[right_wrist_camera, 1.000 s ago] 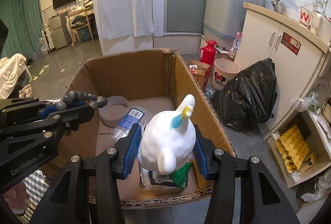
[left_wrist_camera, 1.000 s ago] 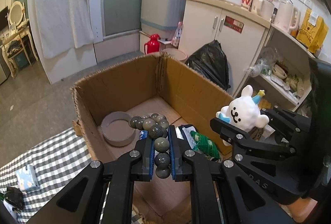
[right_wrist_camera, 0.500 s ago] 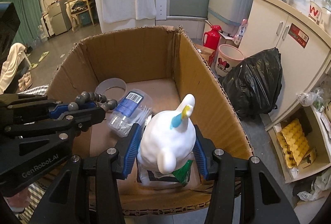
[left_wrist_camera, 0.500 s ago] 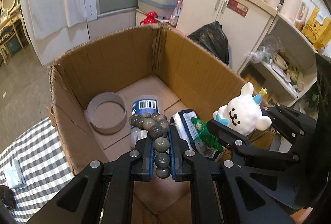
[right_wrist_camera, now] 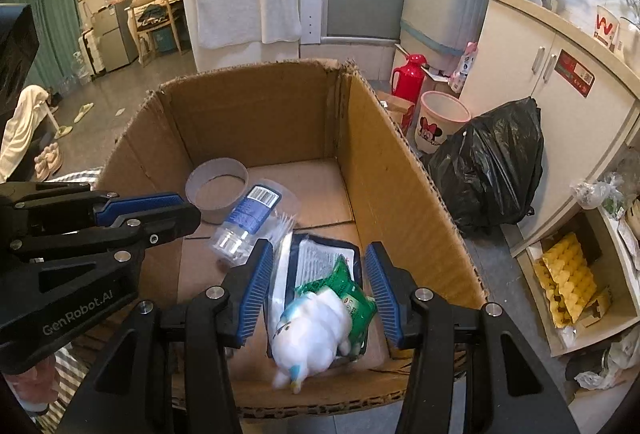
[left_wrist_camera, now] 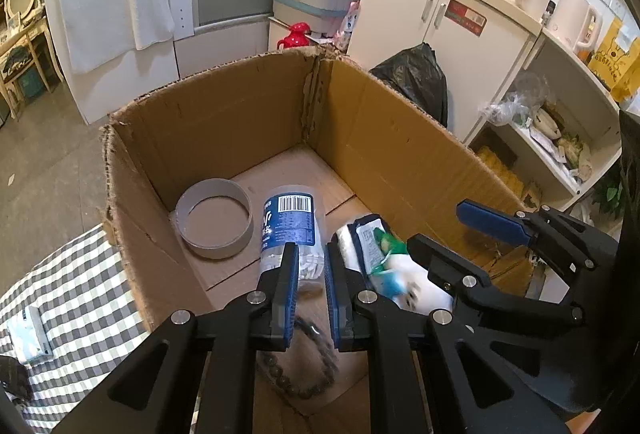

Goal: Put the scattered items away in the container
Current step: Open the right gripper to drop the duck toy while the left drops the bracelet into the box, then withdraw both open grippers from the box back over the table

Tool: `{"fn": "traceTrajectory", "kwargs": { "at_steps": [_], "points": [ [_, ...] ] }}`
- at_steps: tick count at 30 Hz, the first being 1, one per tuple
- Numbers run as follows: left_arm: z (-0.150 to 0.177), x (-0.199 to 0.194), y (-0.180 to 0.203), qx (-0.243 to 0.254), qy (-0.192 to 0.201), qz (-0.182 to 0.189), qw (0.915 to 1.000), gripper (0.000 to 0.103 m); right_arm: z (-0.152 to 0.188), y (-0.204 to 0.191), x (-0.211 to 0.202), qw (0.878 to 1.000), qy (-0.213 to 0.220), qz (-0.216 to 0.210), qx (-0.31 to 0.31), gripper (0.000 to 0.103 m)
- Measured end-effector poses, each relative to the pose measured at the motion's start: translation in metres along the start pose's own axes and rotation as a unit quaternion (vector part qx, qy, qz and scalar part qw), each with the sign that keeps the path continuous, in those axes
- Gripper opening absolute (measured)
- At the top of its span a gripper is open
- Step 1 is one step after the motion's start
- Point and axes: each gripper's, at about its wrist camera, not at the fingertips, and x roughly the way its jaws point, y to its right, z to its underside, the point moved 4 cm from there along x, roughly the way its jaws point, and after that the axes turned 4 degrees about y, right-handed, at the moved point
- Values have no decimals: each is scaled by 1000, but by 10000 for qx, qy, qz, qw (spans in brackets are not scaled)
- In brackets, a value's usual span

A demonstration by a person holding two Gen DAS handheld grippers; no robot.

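Bead bracelet [left_wrist_camera: 296, 366] blurred, low over the cardboard box [right_wrist_camera: 384, 169] floor at its near end, straight under the left gripper [left_wrist_camera: 311, 250]. Jaws there parted by a narrow gap, pads bare, nothing held. Right gripper [right_wrist_camera: 319, 250] spread wide and empty too. Below and between its jaws, white plush toy [right_wrist_camera: 316, 330], blurred, inside the box on a green packet [right_wrist_camera: 352, 294] and a dark pouch [right_wrist_camera: 320, 258]. Further in, clear plastic bottle [right_wrist_camera: 248, 218] on its side, beside the pouch. Behind that, grey tape ring [right_wrist_camera: 216, 185] flat near the back left corner. Outside: checked cloth [left_wrist_camera: 72, 294] to the left, black rubbish bag [right_wrist_camera: 492, 161] to the right.
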Motion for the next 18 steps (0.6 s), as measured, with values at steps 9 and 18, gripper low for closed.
{"fn": "traceTrajectory", "kwargs": {
  "at_steps": [9, 18],
  "points": [
    [-9, -29, -14, -128, 291, -49, 9995, 13, -18, -13, -25, 9986, 518, -27, 67, 49],
    [-16, -71, -33, -252, 724, -195, 9969, 13, -42, -39, -56, 9942, 1057, -164, 85, 52]
  ]
}}
